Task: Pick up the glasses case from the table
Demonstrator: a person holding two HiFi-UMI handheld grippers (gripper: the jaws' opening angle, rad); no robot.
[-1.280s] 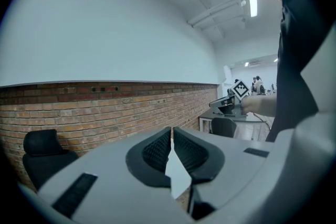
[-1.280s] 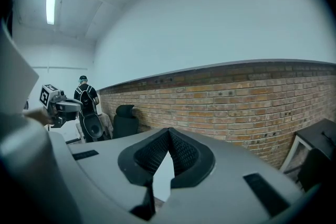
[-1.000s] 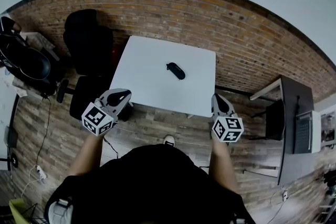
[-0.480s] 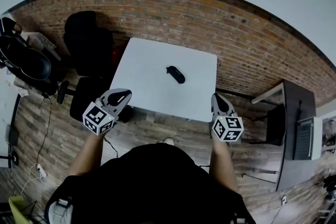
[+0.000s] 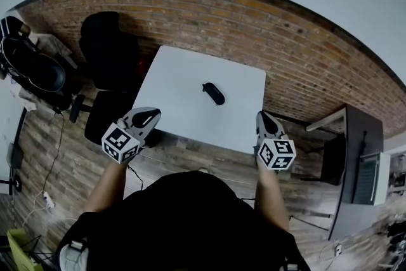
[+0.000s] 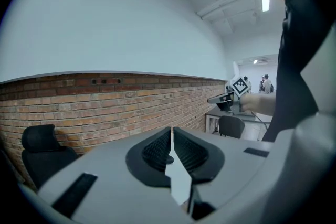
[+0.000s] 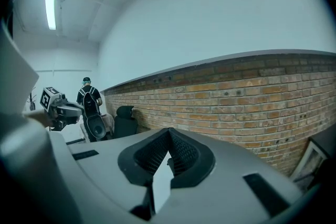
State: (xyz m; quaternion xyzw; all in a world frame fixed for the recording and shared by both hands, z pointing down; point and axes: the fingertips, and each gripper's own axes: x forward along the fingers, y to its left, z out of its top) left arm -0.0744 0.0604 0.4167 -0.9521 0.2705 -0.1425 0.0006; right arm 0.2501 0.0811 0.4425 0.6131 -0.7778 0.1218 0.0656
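Note:
A small dark oval glasses case (image 5: 213, 93) lies on the white square table (image 5: 177, 79), a little right of its middle. In the head view my left gripper (image 5: 151, 113) hangs at the table's near left corner, jaws together and empty. My right gripper (image 5: 263, 118) hangs off the near right corner, also shut with nothing in it. Both are well short of the case. In the left gripper view the left gripper (image 6: 171, 132) shows its pads meeting over the white tabletop. The right gripper (image 7: 169, 135) looks the same in its own view.
A black office chair (image 5: 108, 54) stands at the table's left side. A brick wall (image 5: 254, 22) runs behind the table. A dark desk (image 5: 358, 143) with equipment stands at the right. Cables lie on the wooden floor (image 5: 57, 162) at the left. A person with a backpack (image 7: 89, 107) stands far off.
Both grippers and the person have drifted a little toward the table; the table and case sit slightly lower and nearer in the head view. The jaws stayed together.

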